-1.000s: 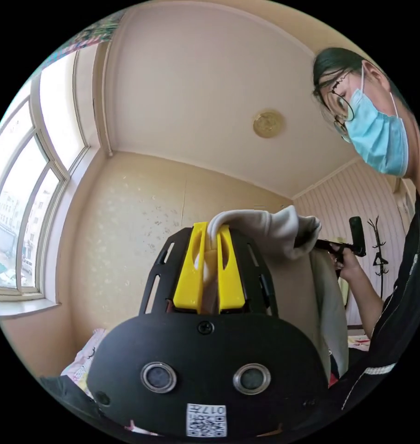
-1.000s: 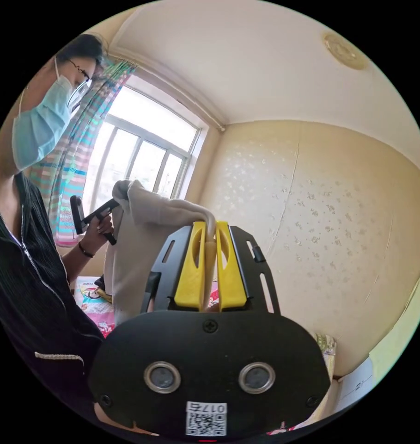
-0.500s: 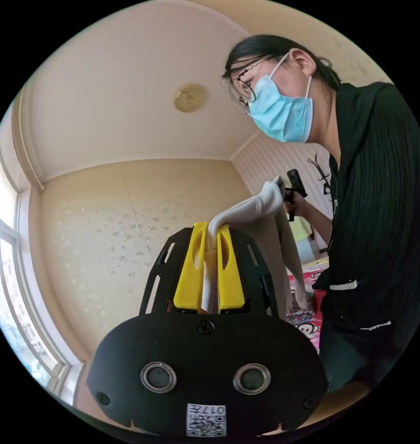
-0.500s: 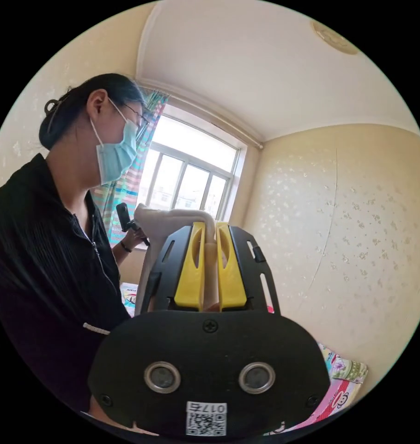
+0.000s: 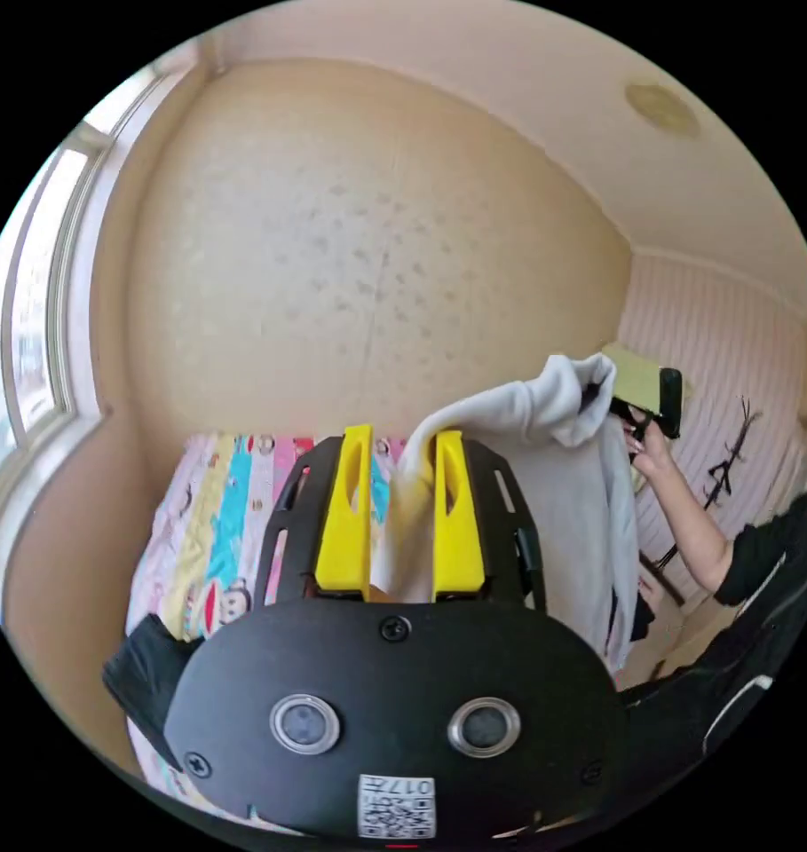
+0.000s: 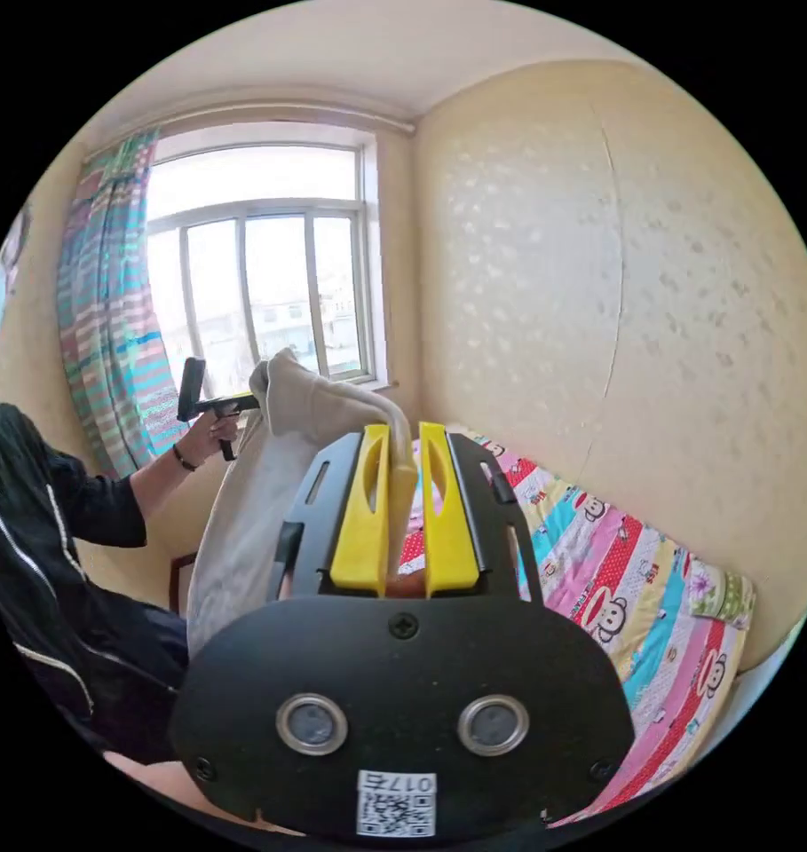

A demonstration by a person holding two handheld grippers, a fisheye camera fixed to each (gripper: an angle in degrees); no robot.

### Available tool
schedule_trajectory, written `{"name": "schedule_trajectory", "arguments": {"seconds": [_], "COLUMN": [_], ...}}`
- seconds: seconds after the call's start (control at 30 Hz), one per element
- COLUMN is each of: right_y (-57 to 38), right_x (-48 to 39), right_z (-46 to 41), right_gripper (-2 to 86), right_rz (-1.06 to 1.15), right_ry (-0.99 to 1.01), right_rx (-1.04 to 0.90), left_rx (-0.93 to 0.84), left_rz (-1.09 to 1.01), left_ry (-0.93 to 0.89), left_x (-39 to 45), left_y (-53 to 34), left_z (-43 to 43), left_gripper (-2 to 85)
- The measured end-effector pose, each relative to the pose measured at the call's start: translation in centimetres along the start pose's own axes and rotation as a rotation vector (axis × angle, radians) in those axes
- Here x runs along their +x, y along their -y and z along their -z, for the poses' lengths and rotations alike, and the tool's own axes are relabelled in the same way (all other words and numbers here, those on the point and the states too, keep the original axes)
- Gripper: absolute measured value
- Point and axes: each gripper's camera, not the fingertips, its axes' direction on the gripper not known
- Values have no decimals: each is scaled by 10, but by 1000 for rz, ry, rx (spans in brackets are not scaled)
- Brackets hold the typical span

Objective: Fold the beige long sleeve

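We hold the beige long-sleeve cotton top [image 5: 545, 461] aloft above the striped cartoon-print bed [image 6: 634, 568]; our left tongs [image 5: 403, 444] stand wide, cloth against one jaw, while our right tongs [image 6: 403, 435] pinch its edge.

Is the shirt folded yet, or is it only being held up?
Not folded yet. The beige shirt hangs in the air over the bed. The right gripper pinches one part, while the left gripper stands open with cloth against one jaw. Laying it flat and all the folding are left.
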Motion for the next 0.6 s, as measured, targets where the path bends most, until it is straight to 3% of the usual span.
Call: {"name": "schedule_trajectory", "arguments": {"seconds": [0.07,0.13,0.2,0.3,0.5,0.6], "right_y": [-9,-23,-52,-101,-247,-327], "right_x": [60,95,118,140,166,165], "right_z": [-42,-47,-15,19,77,128], "right_gripper": [157,166,169,168,164,161], "right_rz": [-117,-203,-281,-360,-593,-858], "right_ry": [-16,-8,23,25,-48,-117], "right_rx": [-42,1,178,169,-147,-97], "left_rx": [-135,-187,-164,-93,-295,-362], "left_rz": [128,109,67,73,501,767], "left_ry": [62,152,236,262,129,110], "left_x": [-78,-98,-103,-120,-217,-262], "left_y": [-4,-9,-22,-67,-210,-294], "left_z": [-60,-66,-49,-7,53,82], "left_gripper": [130,127,131,126,109,111]}}
